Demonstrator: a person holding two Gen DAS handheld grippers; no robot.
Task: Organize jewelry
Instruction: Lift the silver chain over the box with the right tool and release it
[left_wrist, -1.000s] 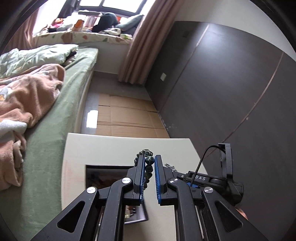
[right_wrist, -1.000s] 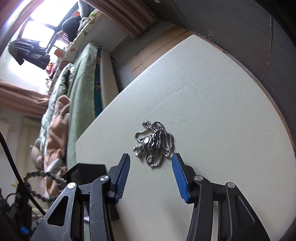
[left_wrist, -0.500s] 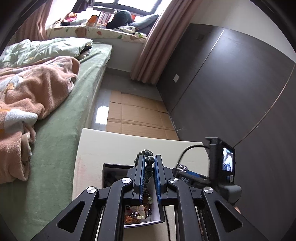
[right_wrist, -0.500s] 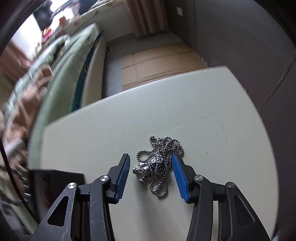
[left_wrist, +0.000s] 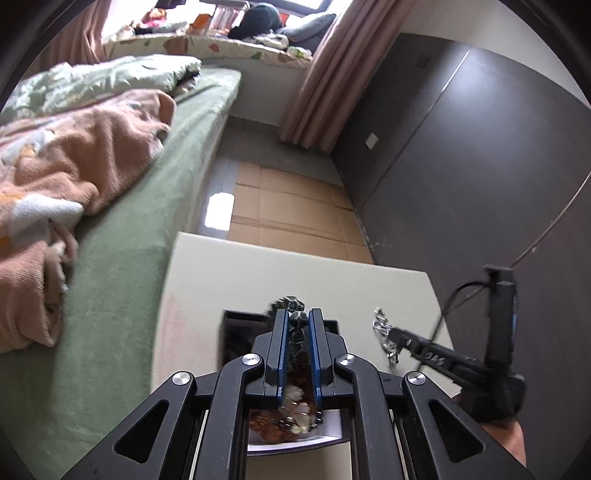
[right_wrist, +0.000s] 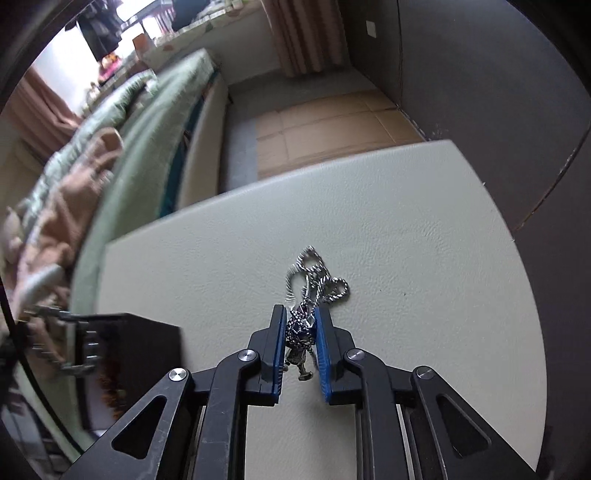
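**Both grippers are carrying jewelry at the table**

We are holding a dark bead bracelet (left_wrist: 295, 325) in the left gripper (left_wrist: 297, 325). Its jaws are nearly together and the beads are pinched between the blue pads (left_wrist: 281, 347), above the black box (left_wrist: 240, 332), where more beads are lying. Our right gripper (right_wrist: 302, 325) is closing on the silver chain (right_wrist: 314, 280). The middle of the chain is squeezed between the pads (right_wrist: 323, 343), while its loops are hanging out in front over the pale table (right_wrist: 406, 221). A bed (left_wrist: 122, 258) is standing beside the table.
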